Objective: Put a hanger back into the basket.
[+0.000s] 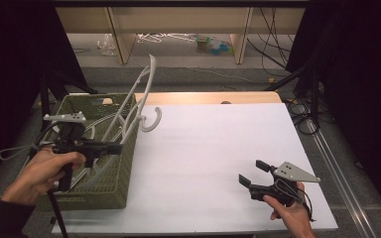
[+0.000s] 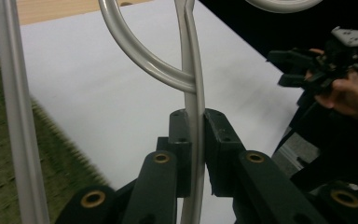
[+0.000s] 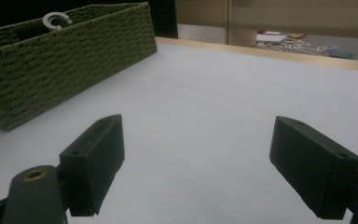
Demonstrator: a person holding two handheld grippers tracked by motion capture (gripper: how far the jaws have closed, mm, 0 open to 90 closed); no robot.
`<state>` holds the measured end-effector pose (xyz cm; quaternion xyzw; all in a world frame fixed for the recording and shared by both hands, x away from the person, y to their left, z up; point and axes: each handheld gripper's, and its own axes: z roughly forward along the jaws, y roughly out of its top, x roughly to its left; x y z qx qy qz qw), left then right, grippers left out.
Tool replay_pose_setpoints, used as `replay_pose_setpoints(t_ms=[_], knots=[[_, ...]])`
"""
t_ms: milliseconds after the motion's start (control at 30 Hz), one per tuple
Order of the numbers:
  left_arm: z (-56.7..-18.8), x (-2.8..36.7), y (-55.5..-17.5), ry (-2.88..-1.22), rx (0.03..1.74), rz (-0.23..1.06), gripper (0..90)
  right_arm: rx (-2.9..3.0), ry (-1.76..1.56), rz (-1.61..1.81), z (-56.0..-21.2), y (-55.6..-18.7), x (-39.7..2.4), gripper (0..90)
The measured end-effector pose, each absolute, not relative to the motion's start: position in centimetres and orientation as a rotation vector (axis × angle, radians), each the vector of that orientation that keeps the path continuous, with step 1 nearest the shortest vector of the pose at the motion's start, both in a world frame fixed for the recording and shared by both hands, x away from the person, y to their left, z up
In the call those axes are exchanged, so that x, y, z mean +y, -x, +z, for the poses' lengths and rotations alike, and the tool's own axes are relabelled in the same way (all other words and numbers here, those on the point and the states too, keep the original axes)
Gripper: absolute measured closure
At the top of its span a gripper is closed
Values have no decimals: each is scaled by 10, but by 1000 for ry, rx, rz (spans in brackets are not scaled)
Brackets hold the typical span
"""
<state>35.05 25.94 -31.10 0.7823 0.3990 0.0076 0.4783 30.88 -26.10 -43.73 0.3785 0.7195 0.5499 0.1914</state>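
My left gripper (image 2: 193, 140) view confirms jaws clamped on a white hanger (image 2: 192, 93); right gripper (image 3: 214, 163) spread wide over white table (image 1: 218, 148), beside green basket (image 1: 114, 193).

High view down over the white table (image 1: 213, 163); both gripper views low, close, sharing table and green basket (image 3: 65, 60).

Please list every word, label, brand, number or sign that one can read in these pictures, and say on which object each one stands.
There is no readable text in any view.
The green woven basket, the white hanger, the white table, the left gripper and the right gripper bear no visible print.
The clutter on the floor beyond the table is too small and blurred to read.
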Motion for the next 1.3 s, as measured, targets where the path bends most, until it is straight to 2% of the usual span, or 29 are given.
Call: replay_pose_setpoints(t_ms=[67, 233, 500, 1067, 1300], knots=[[-318, 269, -351, -1922, 994, 46, 814, 2020, -1065, 1545, -437, -309, -261, 186], [-333, 290, -355, -1957, 1004, 4, 814, 2031, -1076, 1516, -437, -308, -262, 186], [-338, 315, -362, -1971, 1048, 21, 810, 2028, -1080, 1522, -437, -308, -262, 185], [-347, 364, -362, -1834, 1096, 69, 818, 2037, -1086, 1531, -437, -309, -262, 185], [-337, 385, -362, -1827, 1107, 117, 818, 2027, -1078, 1535, -438, -309, -262, 185]])
